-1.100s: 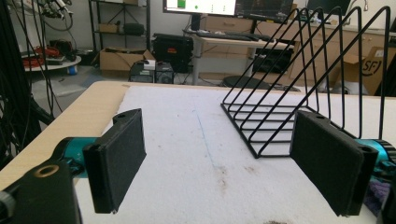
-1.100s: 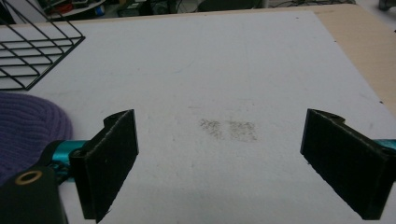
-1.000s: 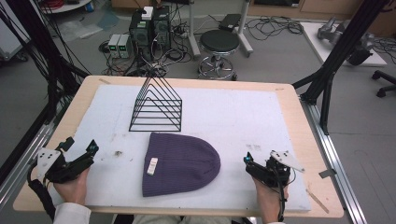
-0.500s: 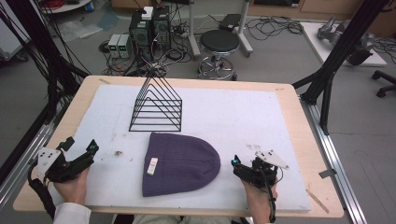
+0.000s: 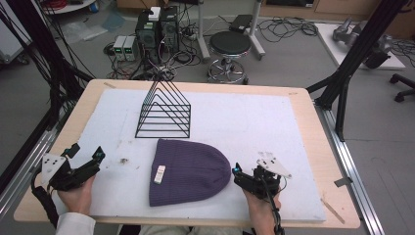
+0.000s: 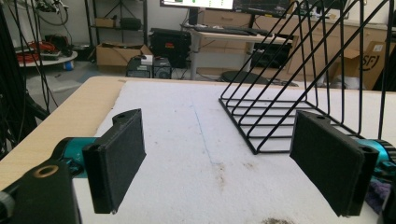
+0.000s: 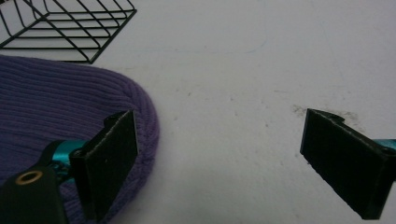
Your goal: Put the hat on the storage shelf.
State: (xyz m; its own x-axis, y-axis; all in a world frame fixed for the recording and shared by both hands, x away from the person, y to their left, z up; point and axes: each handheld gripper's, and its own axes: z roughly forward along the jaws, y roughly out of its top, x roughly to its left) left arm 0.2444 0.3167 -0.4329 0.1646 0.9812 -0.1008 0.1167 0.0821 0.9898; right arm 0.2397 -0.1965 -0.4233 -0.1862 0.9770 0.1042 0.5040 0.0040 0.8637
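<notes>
A purple knit beanie (image 5: 188, 171) lies flat on the white mat (image 5: 244, 122), with a white label (image 5: 159, 174) near its left brim. Behind it stands a black wire rack (image 5: 164, 110). My right gripper (image 5: 238, 177) sits just right of the beanie's rounded crown, pointing left. In the right gripper view it (image 7: 226, 161) is open: one pad (image 7: 109, 161) is over the beanie's edge (image 7: 56, 112), the other over bare mat. My left gripper (image 5: 87, 151) rests at the mat's left front, apart from the beanie. It (image 6: 222, 163) is open, facing the rack (image 6: 299, 93).
The mat covers most of a wooden table (image 5: 318, 147). A small dark stain (image 5: 123, 160) marks the mat between my left gripper and the beanie. Beyond the far edge are a stool (image 5: 230, 49), computer boxes (image 5: 156, 24) and cables. Black frame legs (image 5: 352, 63) flank the table.
My right gripper has moved left and turned until its jaws reach the beanie's crown. The left gripper, the beanie and the rack have stayed put.
</notes>
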